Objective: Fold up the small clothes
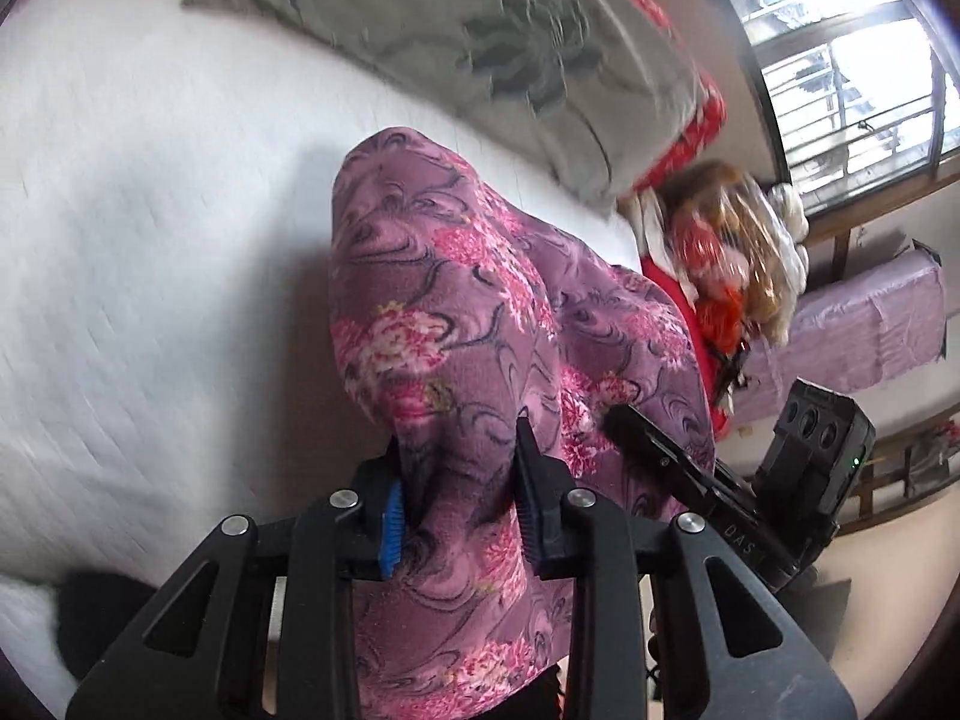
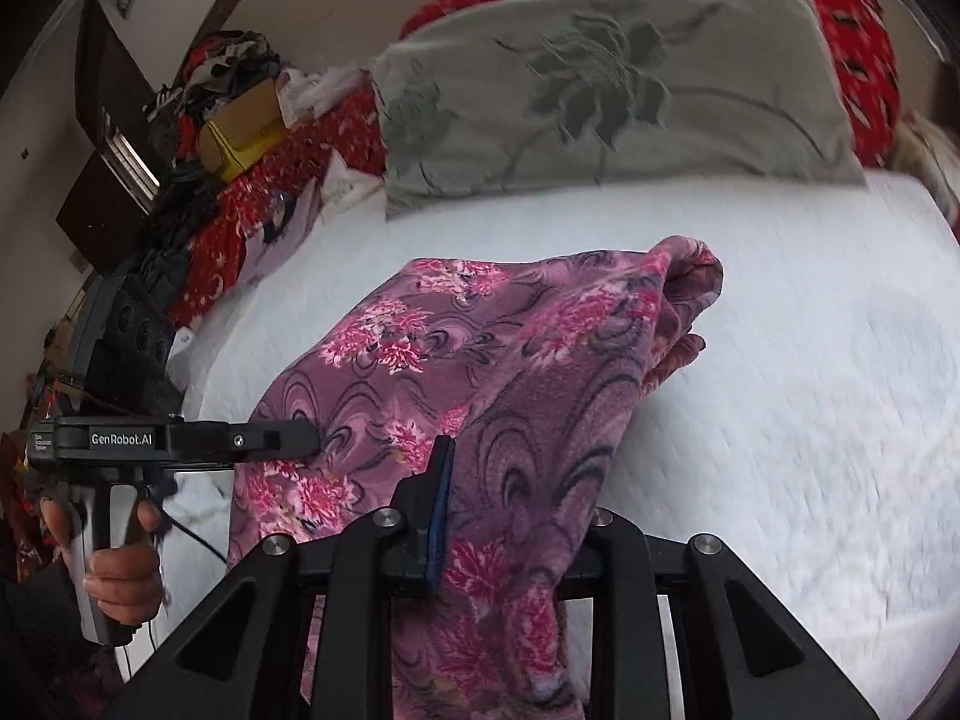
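A purple fleece garment with pink flowers (image 1: 456, 324) hangs lifted over the white bed (image 1: 150, 210). My left gripper (image 1: 459, 450) is shut on a bunched edge of it, with cloth filling the gap between the blue-padded fingers (image 1: 391, 516). My right gripper (image 2: 510, 492) is shut on another edge of the same garment (image 2: 480, 360); its right finger is hidden under the cloth. Each gripper shows in the other's view: the right one (image 1: 636, 426) beside the cloth, the left one (image 2: 300, 441) touching the cloth from the left.
A grey pillow with a flower pattern (image 2: 600, 78) lies at the head of the bed on a red quilt (image 2: 858, 30). Piled clothes and a yellow box (image 2: 240, 132) sit at the left. A doll (image 1: 720, 258) and a window (image 1: 840, 60) are at the right.
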`<state>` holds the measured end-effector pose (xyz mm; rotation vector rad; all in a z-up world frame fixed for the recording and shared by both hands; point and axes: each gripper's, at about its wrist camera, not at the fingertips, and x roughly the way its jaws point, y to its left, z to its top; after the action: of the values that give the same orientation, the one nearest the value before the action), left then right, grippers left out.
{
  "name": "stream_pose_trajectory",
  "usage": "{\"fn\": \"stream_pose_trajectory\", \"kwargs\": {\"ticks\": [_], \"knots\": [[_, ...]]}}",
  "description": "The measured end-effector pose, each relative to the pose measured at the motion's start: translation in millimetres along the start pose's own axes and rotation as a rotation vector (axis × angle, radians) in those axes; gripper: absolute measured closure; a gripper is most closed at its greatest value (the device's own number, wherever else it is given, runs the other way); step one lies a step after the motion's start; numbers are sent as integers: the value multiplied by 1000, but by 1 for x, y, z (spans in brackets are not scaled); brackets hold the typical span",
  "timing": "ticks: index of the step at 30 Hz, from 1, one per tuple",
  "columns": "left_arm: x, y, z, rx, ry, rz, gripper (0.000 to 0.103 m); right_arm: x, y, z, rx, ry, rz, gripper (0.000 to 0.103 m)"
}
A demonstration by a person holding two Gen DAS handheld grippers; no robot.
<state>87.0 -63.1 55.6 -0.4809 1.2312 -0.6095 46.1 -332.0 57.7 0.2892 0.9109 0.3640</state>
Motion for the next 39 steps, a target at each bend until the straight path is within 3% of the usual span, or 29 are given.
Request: {"fn": "stream_pose_trajectory", "kwargs": {"ticks": [5, 11, 15, 17, 19, 21, 23, 26, 28, 30, 32, 34, 35, 36, 37, 39], "knots": [[-13, 13, 46, 15, -75, 56, 75, 27, 19, 40, -14, -59, 0, 79], [10, 45, 67, -2, -83, 121, 75, 77, 18, 66, 35, -81, -3, 79], [44, 87, 68, -88, -5, 158, 72, 119, -2, 54, 142, -31, 2, 78], [48, 103, 61, -117, 27, 130, 62, 137, -21, 38, 211, 19, 1, 73], [40, 107, 56, -108, 36, 106, 58, 134, -40, 24, 300, 10, 53, 57], [24, 106, 53, -86, 22, 81, 59, 123, -57, 16, 380, -3, 94, 55], [8, 92, 58, -40, -27, 74, 61, 105, -67, 16, 439, -42, 76, 55], [2, 62, 77, 38, -95, 104, 60, 75, -57, 34, 386, -174, 12, 56], [11, 45, 91, 92, -120, 145, 59, 65, -37, 57, 276, -250, -8, 61], [32, 34, 106, 128, -116, 207, 59, 69, -24, 73, 197, -267, -19, 77], [58, 35, 114, 133, -92, 274, 59, 80, -19, 82, 148, -253, -43, 85], [75, 46, 118, 125, -87, 322, 60, 104, -24, 84, 144, -208, -90, 87], [80, 49, 118, 134, -100, 323, 60, 117, -31, 82, 149, -168, -127, 91], [81, 48, 117, 147, -107, 319, 60, 139, -45, 76, 171, -75, -189, 93], [80, 45, 117, 168, -102, 330, 60, 151, -57, 70, 196, -28, -207, 92], [72, 40, 117, 197, -75, 334, 60, 141, -71, 67, 250, -69, -210, 85]]}}
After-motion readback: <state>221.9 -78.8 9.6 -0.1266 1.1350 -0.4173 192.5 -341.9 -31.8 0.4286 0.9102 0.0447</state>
